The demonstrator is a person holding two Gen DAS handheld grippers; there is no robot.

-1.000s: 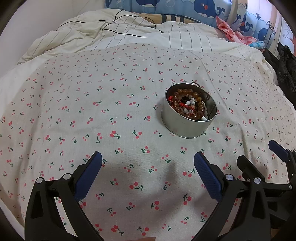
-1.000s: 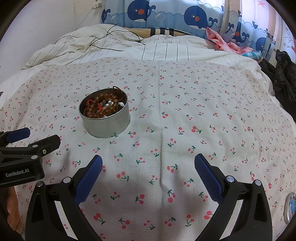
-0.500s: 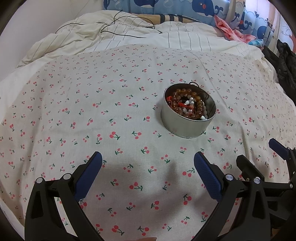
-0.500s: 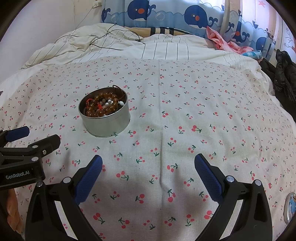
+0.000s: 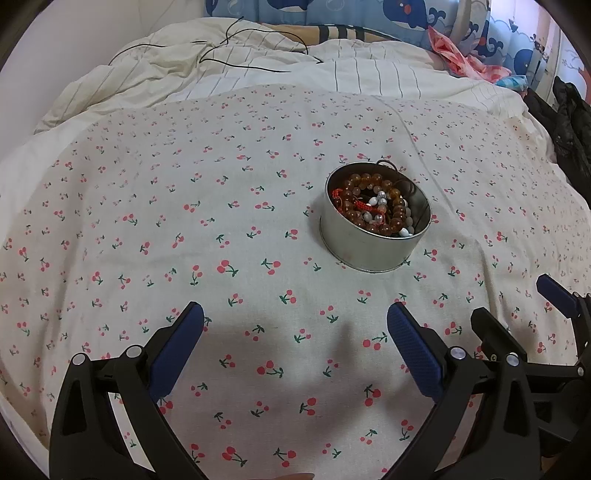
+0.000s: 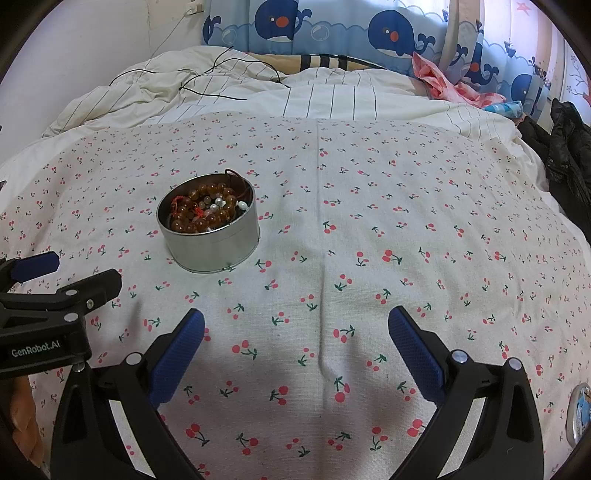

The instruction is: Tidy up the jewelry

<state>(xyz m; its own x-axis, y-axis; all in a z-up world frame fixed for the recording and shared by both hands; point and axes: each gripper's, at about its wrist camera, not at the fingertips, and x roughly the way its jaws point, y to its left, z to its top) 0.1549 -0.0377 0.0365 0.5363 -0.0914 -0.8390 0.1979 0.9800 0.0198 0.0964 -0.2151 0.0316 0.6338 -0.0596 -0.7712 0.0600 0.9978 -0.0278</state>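
We see a bed (image 5: 110, 221) covered with a cream cloth printed with small red cherries. At the left, near the bottom of the left wrist view, our left gripper (image 5: 295, 332) hangs over the cloth with its blue-padded fingers (image 5: 177, 347) spread wide apart, holding nothing. Ahead of it and a little to the right, a round silver tin (image 5: 369, 247) stands upright on the cloth, well clear of the fingers. Inside the tin lies a tangle of jewelry (image 5: 373, 208): amber-brown bead bracelets, a red cord, and a few white beads. A thin dark cord loops over the tin's far rim. At the right edge of this view we see the side of our right gripper (image 5: 554, 291).

In the right wrist view, our right gripper (image 6: 295, 332) likewise hovers over bare cherry cloth, its blue fingers (image 6: 413, 350) wide apart and empty. The tin (image 6: 210, 240) sits ahead and to the left of it, with the jewelry (image 6: 207, 210) inside. A small round disc (image 6: 580, 410) lies at the far right edge. Beyond the cloth we see a striped duvet (image 6: 332, 96), a thin black cable (image 6: 207, 86) trailing across it, and whale-print curtains (image 6: 332, 22).
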